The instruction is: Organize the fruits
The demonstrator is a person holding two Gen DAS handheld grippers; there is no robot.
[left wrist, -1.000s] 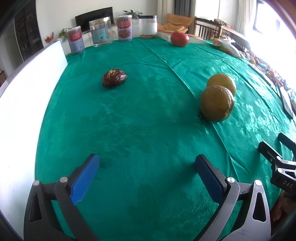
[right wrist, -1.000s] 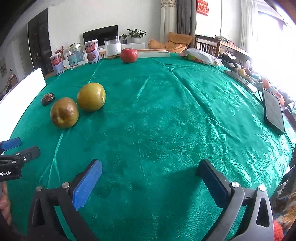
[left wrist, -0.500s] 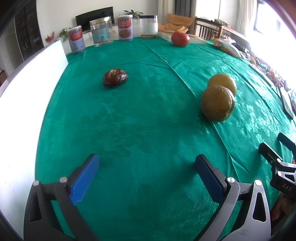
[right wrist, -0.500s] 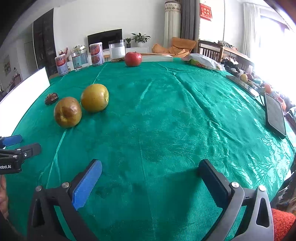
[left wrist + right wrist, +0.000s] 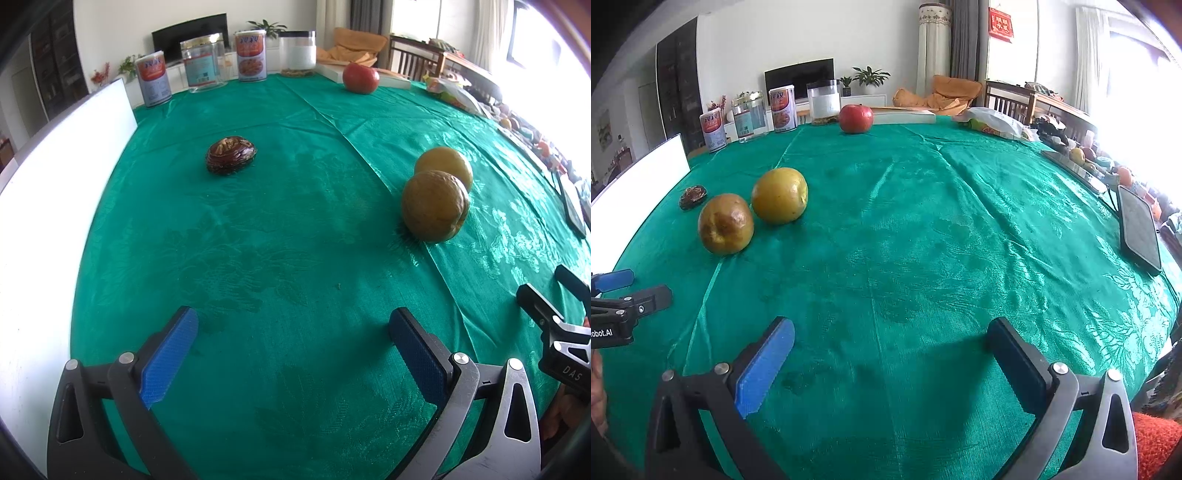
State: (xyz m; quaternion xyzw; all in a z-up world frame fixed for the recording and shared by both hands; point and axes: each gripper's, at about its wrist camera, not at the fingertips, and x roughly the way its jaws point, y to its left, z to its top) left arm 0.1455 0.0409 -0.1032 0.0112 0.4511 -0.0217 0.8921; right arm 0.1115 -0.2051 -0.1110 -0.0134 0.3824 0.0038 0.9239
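Got both my left gripper [image 5: 291, 354] and right gripper [image 5: 890, 362] spread wide and empty over the green tablecloth [image 5: 923, 240], since the two yellow pears [image 5: 726, 229] sit touching ahead and the red apple [image 5: 856, 118] is way back.

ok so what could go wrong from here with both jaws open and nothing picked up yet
1. The two yellow-brown fruits, the browner one and the yellower one, sit close together, perhaps touching; closing on one may nudge the other into rolling across the green tablecloth.
2. The left gripper and right gripper hover side by side, so reaching for the same pair risks a collision.
3. The red apple sits far back by the cans; a long reach could knock them.
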